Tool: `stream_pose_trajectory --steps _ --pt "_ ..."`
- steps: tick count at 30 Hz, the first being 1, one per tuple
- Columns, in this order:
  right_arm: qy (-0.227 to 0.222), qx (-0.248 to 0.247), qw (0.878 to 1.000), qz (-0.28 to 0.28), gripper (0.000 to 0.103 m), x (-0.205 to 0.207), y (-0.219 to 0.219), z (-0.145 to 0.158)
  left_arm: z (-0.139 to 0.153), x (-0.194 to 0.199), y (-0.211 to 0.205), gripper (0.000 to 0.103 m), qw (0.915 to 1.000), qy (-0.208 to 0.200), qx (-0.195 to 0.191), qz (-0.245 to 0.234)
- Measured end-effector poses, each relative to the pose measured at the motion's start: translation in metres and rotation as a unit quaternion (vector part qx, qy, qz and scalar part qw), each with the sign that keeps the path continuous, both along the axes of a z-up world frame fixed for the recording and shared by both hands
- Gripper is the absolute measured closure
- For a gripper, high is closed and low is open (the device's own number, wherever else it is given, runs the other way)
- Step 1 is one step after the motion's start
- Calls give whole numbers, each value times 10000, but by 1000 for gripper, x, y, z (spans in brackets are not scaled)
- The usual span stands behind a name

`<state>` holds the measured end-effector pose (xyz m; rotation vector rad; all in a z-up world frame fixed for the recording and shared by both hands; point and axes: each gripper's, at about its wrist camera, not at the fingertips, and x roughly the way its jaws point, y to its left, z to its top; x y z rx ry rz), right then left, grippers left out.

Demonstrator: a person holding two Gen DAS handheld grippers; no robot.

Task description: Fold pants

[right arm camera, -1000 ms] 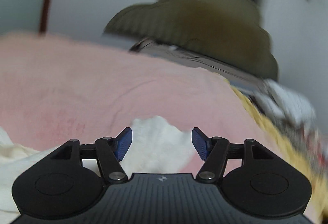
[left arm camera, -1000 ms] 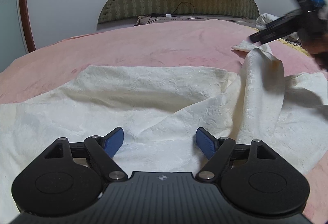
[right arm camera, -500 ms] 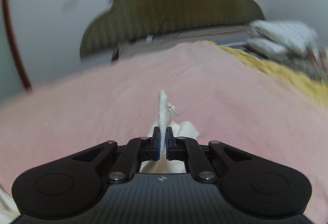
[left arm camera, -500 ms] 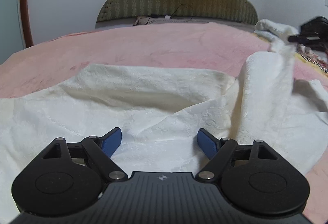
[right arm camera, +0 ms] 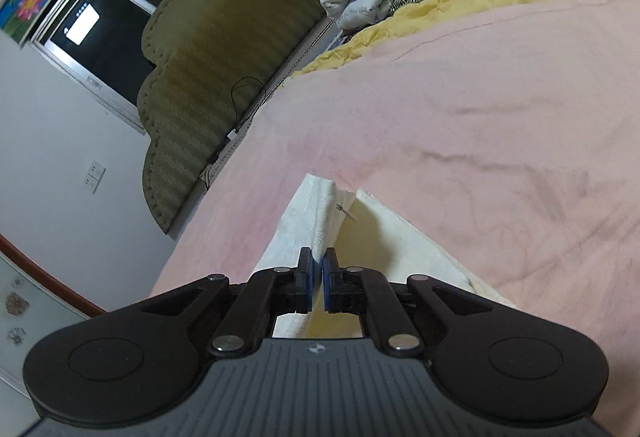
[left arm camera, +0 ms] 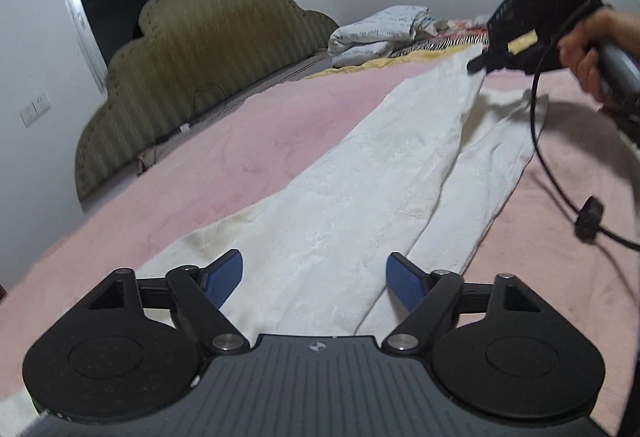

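On the pink bed (left arm camera: 304,125), the right claw (right arm camera: 318,279), open a second ago, is now gripping a lifted leg end of the white pants (left arm camera: 360,197), stretching it for folding, while the left claw (left arm camera: 314,277) is hovering open over the other end.

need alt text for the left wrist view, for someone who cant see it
The open left gripper hovers over cream pants stretched across a pink bedspread. At upper right, the right gripper holds the far end of one leg lifted off the bed, with an olive headboard behind.
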<state>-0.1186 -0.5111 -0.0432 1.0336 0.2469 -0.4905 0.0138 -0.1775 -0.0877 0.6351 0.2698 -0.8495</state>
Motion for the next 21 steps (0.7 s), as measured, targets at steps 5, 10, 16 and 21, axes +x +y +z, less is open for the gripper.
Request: stream_pose_trajectory --steps 5,10,16,21 --pt "-270 164 9995 58 98 0 -7 1 -14 -1 -12 37 9992 -28 316 -252" --pt "-361 55 9992 143 98 7 -10 10 -22 -6 -10 37 9973 -65 575 -455" --pt "-472 36 9988 115 98 7 -9 13 -21 7 -14 80 9969 84 681 -388" --pt "-481 20 9988 66 98 5 -9 15 -2 3 -4 97 9993 -76 237 -280"
